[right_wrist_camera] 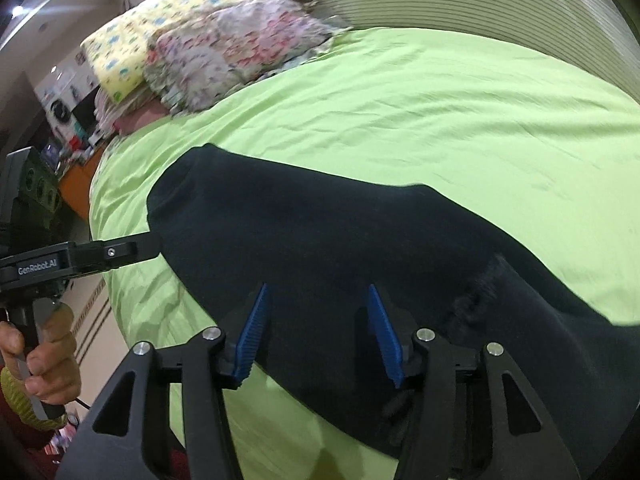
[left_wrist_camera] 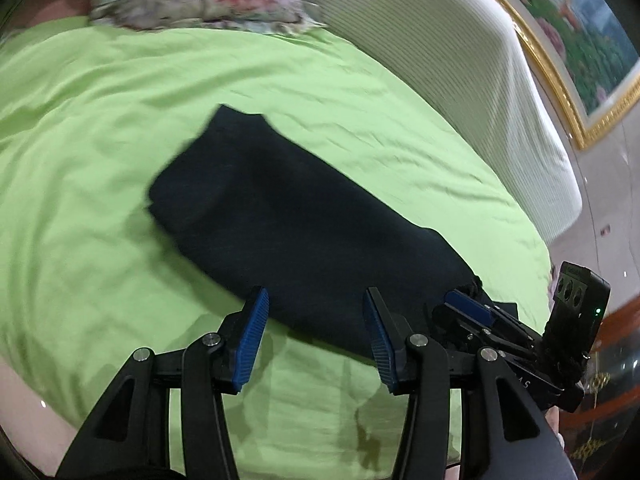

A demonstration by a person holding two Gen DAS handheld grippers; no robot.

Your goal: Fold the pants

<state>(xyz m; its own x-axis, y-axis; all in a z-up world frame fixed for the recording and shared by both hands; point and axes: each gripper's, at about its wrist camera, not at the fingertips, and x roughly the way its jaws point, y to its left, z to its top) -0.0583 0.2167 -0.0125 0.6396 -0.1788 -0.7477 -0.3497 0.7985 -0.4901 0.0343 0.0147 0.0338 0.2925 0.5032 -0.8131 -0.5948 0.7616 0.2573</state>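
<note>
Black pants (left_wrist_camera: 280,216) lie folded lengthwise on the green bed (left_wrist_camera: 80,160), just ahead of both grippers. Left gripper (left_wrist_camera: 316,336) and right gripper (right_wrist_camera: 318,332) gape empty. Next, likely: pinch the near end, fold it across.

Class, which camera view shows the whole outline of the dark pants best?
The left wrist view: the pants lie folded on the green sheet with nearly every edge visible. In the right wrist view the pants run off the frame's right edge.
</note>
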